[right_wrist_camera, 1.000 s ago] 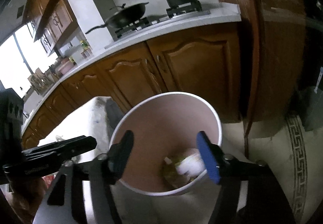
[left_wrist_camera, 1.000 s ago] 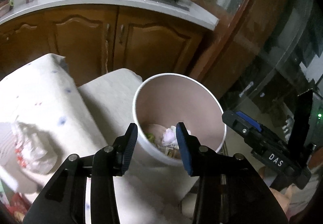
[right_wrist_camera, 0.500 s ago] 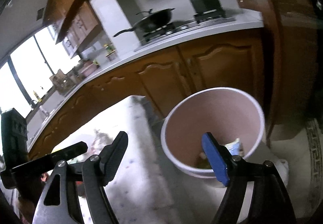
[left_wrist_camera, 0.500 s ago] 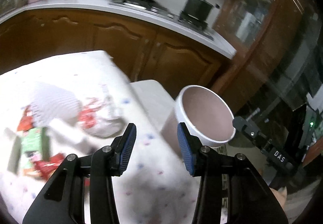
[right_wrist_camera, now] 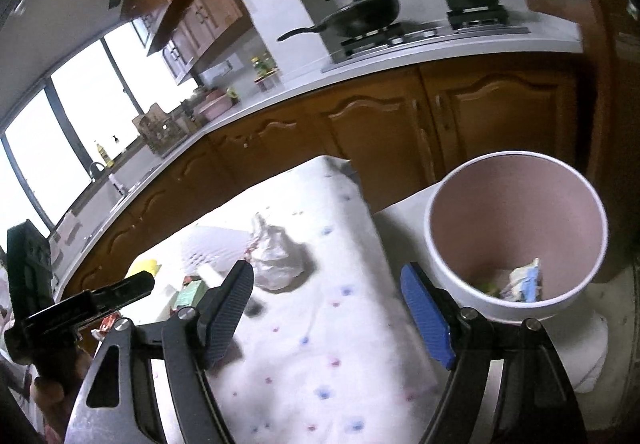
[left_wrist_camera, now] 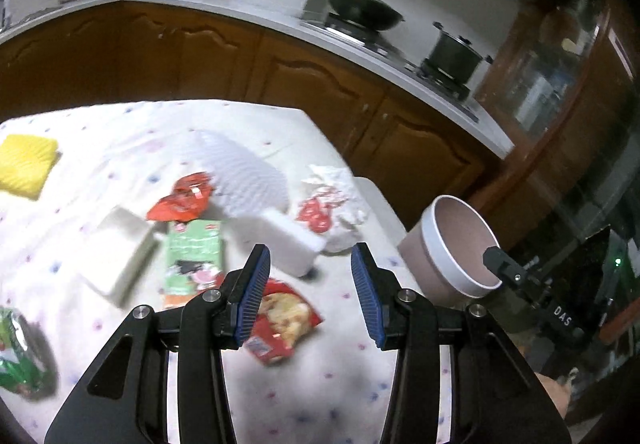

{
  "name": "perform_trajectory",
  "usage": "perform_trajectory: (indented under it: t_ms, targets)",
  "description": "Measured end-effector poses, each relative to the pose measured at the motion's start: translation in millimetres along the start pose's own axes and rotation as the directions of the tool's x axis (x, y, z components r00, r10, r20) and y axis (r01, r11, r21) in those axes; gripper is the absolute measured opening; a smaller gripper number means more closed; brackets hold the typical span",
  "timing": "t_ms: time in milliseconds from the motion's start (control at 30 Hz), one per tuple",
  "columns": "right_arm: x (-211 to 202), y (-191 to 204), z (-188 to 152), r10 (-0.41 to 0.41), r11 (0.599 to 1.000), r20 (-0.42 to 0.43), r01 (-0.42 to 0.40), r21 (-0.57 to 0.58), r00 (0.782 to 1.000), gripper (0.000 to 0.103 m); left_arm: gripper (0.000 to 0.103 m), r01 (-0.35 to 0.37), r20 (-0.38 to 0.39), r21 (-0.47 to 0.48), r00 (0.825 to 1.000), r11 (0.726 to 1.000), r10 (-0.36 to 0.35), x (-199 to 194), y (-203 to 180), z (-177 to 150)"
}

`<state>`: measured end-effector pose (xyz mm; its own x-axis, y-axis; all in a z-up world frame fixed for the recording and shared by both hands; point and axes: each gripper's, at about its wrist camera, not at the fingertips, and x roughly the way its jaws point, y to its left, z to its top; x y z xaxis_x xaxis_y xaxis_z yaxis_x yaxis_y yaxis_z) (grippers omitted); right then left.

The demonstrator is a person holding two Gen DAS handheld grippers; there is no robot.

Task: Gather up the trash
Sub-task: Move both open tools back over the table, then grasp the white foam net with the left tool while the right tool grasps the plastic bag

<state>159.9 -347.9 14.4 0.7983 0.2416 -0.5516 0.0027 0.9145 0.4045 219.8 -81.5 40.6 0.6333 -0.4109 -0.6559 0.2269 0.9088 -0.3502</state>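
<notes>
While wrappers (left_wrist_camera: 192, 264) litter the tabletop (left_wrist_camera: 340, 396), the left claw (left_wrist_camera: 310, 294) gapes empty; the right claw (right_wrist_camera: 326, 312), just widened, holds nothing beside the bin (right_wrist_camera: 516, 236); "DAS" readable on it.

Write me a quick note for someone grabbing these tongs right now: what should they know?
Left tongs: open, empty, above the table's wrappers.
Right tongs: open, empty, just been widening, between table and bin.
Bin: beside the table, some trash already inside.
Left to collect: red snack packet, green packet, crumpled white bag, white box, other wrappers.
</notes>
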Motion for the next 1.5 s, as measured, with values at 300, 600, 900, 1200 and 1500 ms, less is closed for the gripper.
perform_trajectory:
  t_ms: [300,600,900,1200,1500]
  targets:
    - [19,26,-14,0.03,0.999,-0.043,-0.031,-0.034,0.999,0.078,0.048,-0.045,0.008,-0.048,0.999,0.998,0.046,-6,32,-1]
    - [42,42,-14,0.049,0.997,-0.081,-0.054,-0.053,0.995,0.078,0.057,-0.055,-0.004,-0.034,0.999,0.998,0.054,3,44,12]
    - [69,55,-8,0.066,0.994,-0.127,-0.076,-0.078,0.99,0.078,0.065,-0.064,-0.054,-0.025,0.997,0.998,0.062,29,55,36]
    - [108,61,6,0.069,0.992,-0.161,-0.085,-0.091,0.985,0.078,0.065,-0.061,-0.126,-0.037,0.99,0.997,0.056,77,64,66]
    - [150,60,1,0.063,0.99,-0.251,-0.092,-0.105,0.966,0.044,0.009,-0.082,-0.142,0.06,0.986,0.995,0.089,101,53,67]
